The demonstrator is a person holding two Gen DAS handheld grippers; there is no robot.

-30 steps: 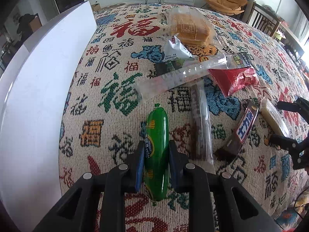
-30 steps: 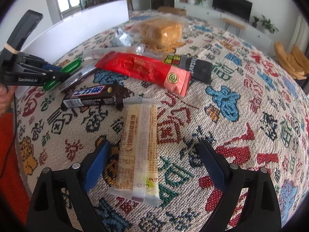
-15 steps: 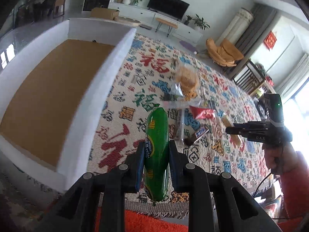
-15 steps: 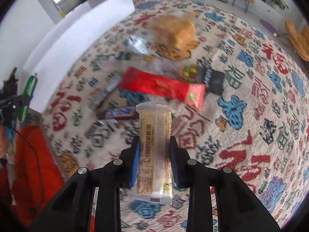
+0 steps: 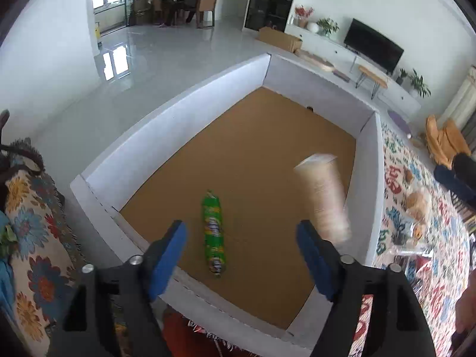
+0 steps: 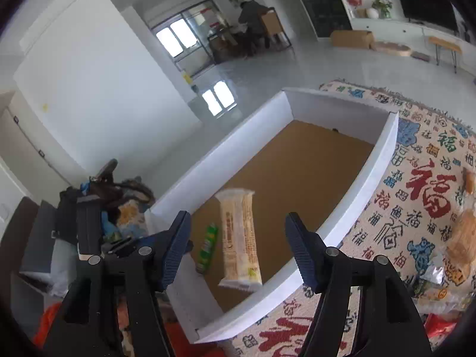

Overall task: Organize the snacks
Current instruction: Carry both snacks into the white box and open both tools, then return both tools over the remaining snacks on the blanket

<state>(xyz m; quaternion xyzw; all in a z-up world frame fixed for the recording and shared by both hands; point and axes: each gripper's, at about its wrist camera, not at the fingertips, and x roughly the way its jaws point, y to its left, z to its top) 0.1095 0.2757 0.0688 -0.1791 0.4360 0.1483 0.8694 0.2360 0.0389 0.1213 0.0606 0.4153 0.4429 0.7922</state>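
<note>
Our left gripper [image 5: 240, 248] and right gripper [image 6: 237, 245] both gape, holding nothing; ahead in the white box [image 5: 184, 101] lies the green snack [image 5: 213, 235], the beige wafer pack [image 6: 239, 238] blurred between our right fingers.

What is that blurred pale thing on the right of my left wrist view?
Observer: A cream plastic-wrapped snack bar. The right wrist view shows it sharper, with print along one edge.
Operator: Is the right tool gripping it?
Observer: No. The right tool is open, and the bar sits in the gap between its fingers, touching neither.
</note>
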